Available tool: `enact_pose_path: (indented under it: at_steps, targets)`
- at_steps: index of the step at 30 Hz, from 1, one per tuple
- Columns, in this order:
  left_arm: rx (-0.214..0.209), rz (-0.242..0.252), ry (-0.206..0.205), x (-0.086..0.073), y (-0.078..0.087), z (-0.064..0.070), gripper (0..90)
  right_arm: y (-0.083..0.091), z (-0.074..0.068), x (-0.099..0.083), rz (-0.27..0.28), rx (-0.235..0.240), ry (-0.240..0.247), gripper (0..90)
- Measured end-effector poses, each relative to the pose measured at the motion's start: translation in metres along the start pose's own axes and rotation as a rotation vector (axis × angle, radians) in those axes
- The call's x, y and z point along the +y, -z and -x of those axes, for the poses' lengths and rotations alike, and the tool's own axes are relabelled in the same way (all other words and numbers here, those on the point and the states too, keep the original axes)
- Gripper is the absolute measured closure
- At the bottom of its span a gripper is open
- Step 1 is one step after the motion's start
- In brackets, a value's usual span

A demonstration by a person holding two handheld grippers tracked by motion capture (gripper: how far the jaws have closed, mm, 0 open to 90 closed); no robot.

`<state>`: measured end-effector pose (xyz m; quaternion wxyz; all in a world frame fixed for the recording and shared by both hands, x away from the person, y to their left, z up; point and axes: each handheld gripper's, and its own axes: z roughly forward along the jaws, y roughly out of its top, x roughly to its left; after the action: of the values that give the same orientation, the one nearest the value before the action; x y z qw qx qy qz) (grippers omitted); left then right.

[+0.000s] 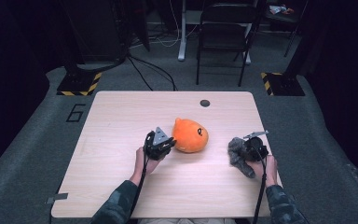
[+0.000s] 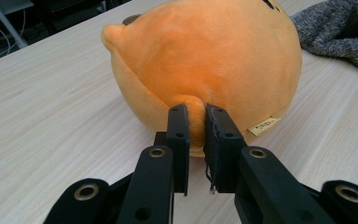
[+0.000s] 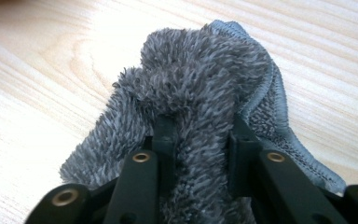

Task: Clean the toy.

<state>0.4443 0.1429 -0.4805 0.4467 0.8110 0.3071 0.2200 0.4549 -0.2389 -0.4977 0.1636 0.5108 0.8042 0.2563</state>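
An orange round plush toy lies near the middle of the wooden table. My left gripper sits at its left side, shut on a small nub of the plush between the two black jaws. A grey fluffy cloth lies bunched at the table's right side. My right gripper is shut on a fold of that cloth, whose pile bulges up between and around the jaws. The cloth also shows behind the plush in the left gripper view.
A dark round grommet hole sits near the table's far edge. A black folding chair and yellow-black striped bases stand on the floor beyond. Cables run across the grey carpet.
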Motion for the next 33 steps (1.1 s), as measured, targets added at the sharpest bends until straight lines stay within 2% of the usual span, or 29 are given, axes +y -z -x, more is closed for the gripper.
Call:
enact_pose_path:
  at_steps: [6,9,10,13,19,22,26,29,32,33]
  targets:
    - [-0.004,0.004,-0.016,0.002,0.001,0.003,80.5,0.003,0.003,0.0,0.031,0.026,0.002,71.5]
    - [-0.007,0.007,-0.01,0.002,0.002,0.003,80.5,0.006,0.003,0.004,0.054,0.036,0.014,71.6]
    - [-0.007,0.008,-0.009,0.001,0.002,0.003,80.4,0.009,0.001,0.005,0.064,0.039,0.002,71.6]
    - [-0.013,0.013,-0.007,0.001,0.002,0.003,80.5,0.017,-0.006,0.013,0.105,0.06,0.027,71.5]
    - [-0.015,0.008,-0.012,-0.001,0.003,0.002,80.4,0.03,-0.011,0.025,0.157,0.077,0.03,71.3]
    - [-0.006,0.008,-0.005,-0.002,0.005,0.003,80.5,0.036,-0.013,0.031,0.19,0.096,0.036,71.0]
    - [0.004,0.013,-0.018,-0.001,0.008,0.006,80.7,0.045,-0.018,0.039,0.226,0.122,0.033,70.8]
    - [0.002,0.025,-0.017,0.0,0.007,0.007,81.0,0.053,-0.027,0.048,0.26,0.149,0.047,70.6]
    - [0.0,0.029,-0.017,0.001,0.006,0.007,81.1,0.055,-0.033,0.053,0.27,0.162,0.066,70.4]
    - [-0.001,0.031,-0.021,0.001,0.006,0.006,81.1,0.058,-0.042,0.058,0.277,0.163,0.088,70.4]
